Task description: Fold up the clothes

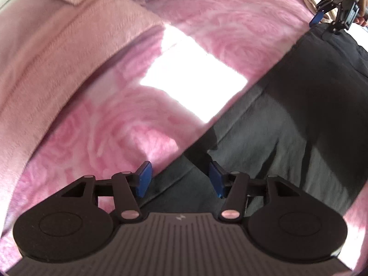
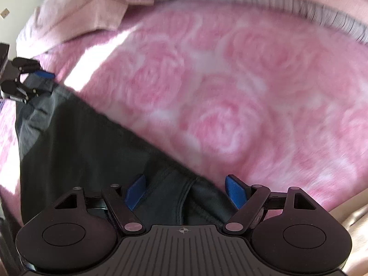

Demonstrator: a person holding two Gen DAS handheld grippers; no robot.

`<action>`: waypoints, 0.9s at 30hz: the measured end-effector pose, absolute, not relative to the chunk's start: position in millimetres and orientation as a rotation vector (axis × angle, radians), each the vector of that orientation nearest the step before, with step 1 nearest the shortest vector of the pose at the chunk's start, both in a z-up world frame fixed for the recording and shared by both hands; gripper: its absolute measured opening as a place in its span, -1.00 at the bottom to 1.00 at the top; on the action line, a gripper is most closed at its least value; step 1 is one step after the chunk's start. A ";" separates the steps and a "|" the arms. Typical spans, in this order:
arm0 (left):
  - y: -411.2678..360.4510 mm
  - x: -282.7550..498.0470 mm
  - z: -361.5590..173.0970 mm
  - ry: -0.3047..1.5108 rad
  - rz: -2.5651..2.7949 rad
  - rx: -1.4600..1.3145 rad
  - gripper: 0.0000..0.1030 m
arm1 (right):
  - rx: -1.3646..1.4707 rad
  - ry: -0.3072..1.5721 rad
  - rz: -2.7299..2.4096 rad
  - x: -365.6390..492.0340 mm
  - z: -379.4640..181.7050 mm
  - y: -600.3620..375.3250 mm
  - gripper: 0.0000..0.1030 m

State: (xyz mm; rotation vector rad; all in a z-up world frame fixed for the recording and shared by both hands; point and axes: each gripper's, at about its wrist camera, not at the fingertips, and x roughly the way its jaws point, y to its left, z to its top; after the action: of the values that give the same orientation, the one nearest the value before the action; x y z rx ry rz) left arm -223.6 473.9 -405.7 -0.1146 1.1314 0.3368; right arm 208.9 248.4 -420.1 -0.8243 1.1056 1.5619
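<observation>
In the left wrist view, low in the frame, the left gripper [image 1: 180,178] has its blue pads [image 1: 144,179] spread, with nothing pinched between them. The edge of the dark garment [image 1: 287,126] runs under the gap, but the pads do not press on it. The right wrist view shows much the same at its lower centre: the right gripper [image 2: 187,193] stands wide apart, and a bunched, seamed end of the dark garment [image 2: 76,138] lies in the gap without being clamped (the cloth sits loose, and the pads are clear of it on both sides).

Further up, the garment lies as a long dark band on the pink rose-patterned blanket [image 1: 110,126]. In the left view it runs diagonally from lower centre to the upper right corner, where the other gripper shows small at its far end. In the right view it runs from lower centre to the middle left edge, where the left gripper sits at the other end. The band looks narrow and doubled lengthwise, with a straight edge against the blanket, so I judge that at least one fold is laid down and both ends are let go.

A bright patch of sunlight [image 1: 193,73] falls on the blanket beside it. At the top of both frames a paler pink cloth [image 1: 69,34] lies heaped, with a grey ribbed piece [image 2: 287,4] by it; whether these are also clothes to fold I cannot tell. Folding the band end to end seems to be what is left.
</observation>
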 end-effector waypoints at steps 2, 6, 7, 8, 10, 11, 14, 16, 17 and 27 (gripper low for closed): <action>474.3 -222.8 -406.4 1.132 0.327 -0.123 -0.16 | -0.838 1.096 1.554 204.4 -422.4 247.1 0.46; 458.8 -219.8 -403.0 1.154 0.274 -0.004 -0.72 | -0.872 1.049 1.523 200.0 -413.4 240.7 -0.27; 453.8 -220.4 -401.6 1.161 0.269 0.040 -0.76 | -0.880 1.024 1.520 198.7 -408.2 237.3 -0.43; 449.3 -221.8 -399.5 1.162 0.275 0.069 -0.78 | -0.888 0.998 1.516 197.4 -403.1 233.9 -0.47; 437.9 -225.6 -393.4 1.153 0.304 0.119 -0.81 | -0.897 0.946 1.512 191.1 -390.8 226.4 -0.59; 431.1 -229.0 -387.4 1.137 0.327 0.133 -0.82 | -0.904 0.909 1.513 184.3 -383.3 221.4 -0.61; 408.4 -242.4 -365.6 1.078 0.399 0.158 -0.83 | -0.922 0.776 1.511 157.9 -357.8 200.5 -0.67; 388.2 -261.1 -342.5 1.024 0.448 0.132 -0.83 | -0.923 0.690 1.505 137.4 -335.8 179.5 -0.71; 378.1 -270.6 -330.9 0.997 0.472 0.118 -0.84 | -0.921 0.650 1.498 126.6 -325.1 166.4 -0.71; 199.5 -400.0 -277.3 0.909 0.578 -0.391 -0.83 | -1.053 0.598 1.351 -4.9 -272.1 -20.1 -0.75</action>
State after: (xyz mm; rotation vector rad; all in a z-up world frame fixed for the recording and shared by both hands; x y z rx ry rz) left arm -400.0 199.5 -277.3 -0.3907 0.9088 0.5777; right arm -4.9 -20.1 -272.1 -1.0527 0.5977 1.3505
